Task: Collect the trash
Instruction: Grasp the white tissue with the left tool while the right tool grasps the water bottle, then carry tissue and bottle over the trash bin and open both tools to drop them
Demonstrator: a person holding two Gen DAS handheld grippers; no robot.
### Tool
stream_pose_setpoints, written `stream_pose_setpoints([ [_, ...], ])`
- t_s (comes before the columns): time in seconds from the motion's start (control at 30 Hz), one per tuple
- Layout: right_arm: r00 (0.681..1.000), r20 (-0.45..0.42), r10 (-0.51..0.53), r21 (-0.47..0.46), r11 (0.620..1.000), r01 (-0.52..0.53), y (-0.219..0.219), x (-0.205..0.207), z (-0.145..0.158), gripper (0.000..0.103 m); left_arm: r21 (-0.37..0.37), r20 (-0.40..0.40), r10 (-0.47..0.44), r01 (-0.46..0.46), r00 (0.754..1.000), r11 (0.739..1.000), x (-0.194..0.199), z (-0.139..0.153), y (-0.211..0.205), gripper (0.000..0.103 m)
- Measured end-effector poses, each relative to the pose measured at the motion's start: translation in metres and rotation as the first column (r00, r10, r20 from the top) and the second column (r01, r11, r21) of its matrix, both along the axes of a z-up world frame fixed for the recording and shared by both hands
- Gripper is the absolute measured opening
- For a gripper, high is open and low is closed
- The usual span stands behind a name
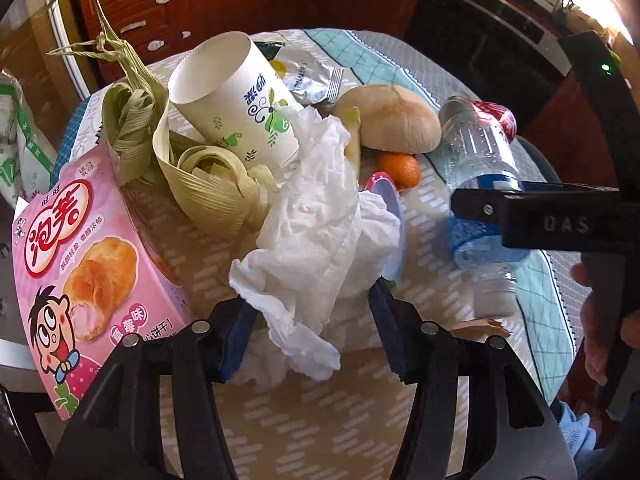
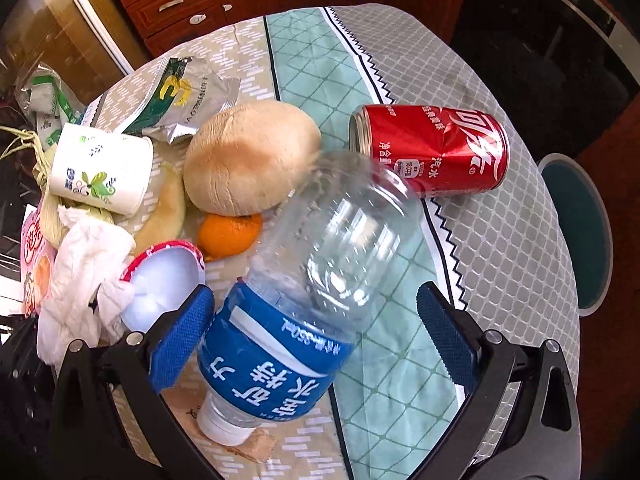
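From the left wrist: the left gripper (image 1: 308,332) stands with its blue pads apart on either side of a crumpled white tissue (image 1: 316,240), which lies between the fingers and spills toward the camera; whether the pads touch it cannot be told. Just beyond are a tipped paper cup (image 1: 236,100), dried corn husks (image 1: 192,168), a pink snack box (image 1: 88,276) at the left edge, a bun (image 1: 390,118) and an orange (image 1: 400,168). To the right, the right gripper (image 1: 532,220) crosses over a plastic bottle (image 1: 480,168). All of it rests on a patterned tablecloth (image 1: 320,420), with wooden drawers (image 1: 160,12) behind.

From the right wrist: the bottle (image 2: 320,280) lies between the right gripper's (image 2: 316,336) spread fingers, cap toward the camera, base pointing away and slightly right, its long axis roughly along the fingers. The left pad (image 2: 180,340) appears to touch the blue label; the right pad stands clear, so nothing is clamped. A dented red can (image 2: 432,148) lies on its side beyond, a foil wrapper (image 2: 180,96) farther left. The right hand looks better placed for the bottle, the left for the tissue.
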State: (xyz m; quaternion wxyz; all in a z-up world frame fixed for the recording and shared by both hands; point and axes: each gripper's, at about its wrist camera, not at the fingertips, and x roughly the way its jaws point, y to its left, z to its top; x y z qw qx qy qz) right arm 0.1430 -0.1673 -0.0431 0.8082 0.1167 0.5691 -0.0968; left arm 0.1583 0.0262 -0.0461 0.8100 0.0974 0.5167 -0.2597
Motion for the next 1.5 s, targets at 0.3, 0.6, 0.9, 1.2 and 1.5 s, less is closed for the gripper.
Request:
stream_pose_setpoints([
  [0.3,0.998,0.033,0.049,0.088,0.995,-0.052,-0.003,-0.026,0.001,0.067,-0.056,0.013,0.061,-0.06,0.998,0.997,0.001,0.012,0.01,0.006],
  [0.6,0.994,0.079,0.07,0.108,0.991,-0.078,-0.027,-0.063,0.015,0.067,-0.137,0.083,0.085,-0.073,0.993,0.988,-0.04,0.065,0.02,0.005],
  [0.9,0.987,0.158,0.03,0.123,0.991,-0.05,-0.069,-0.089,0.042,0.067,-0.212,0.133,0.008,0.02,0.991,0.977,-0.064,0.105,-0.029,0.005],
  [1.2,0.971,0.227,-0.071,0.094,0.994,0.051,-0.143,-0.117,0.07,0.067,-0.287,0.125,-0.087,0.12,0.988,0.951,-0.068,0.127,-0.097,0.005],
  [1.5,0.966,0.237,-0.105,0.127,0.989,0.077,-0.173,-0.125,0.063,0.067,-0.29,0.141,-0.125,0.162,0.982,0.943,-0.067,0.149,-0.125,0.005],
])
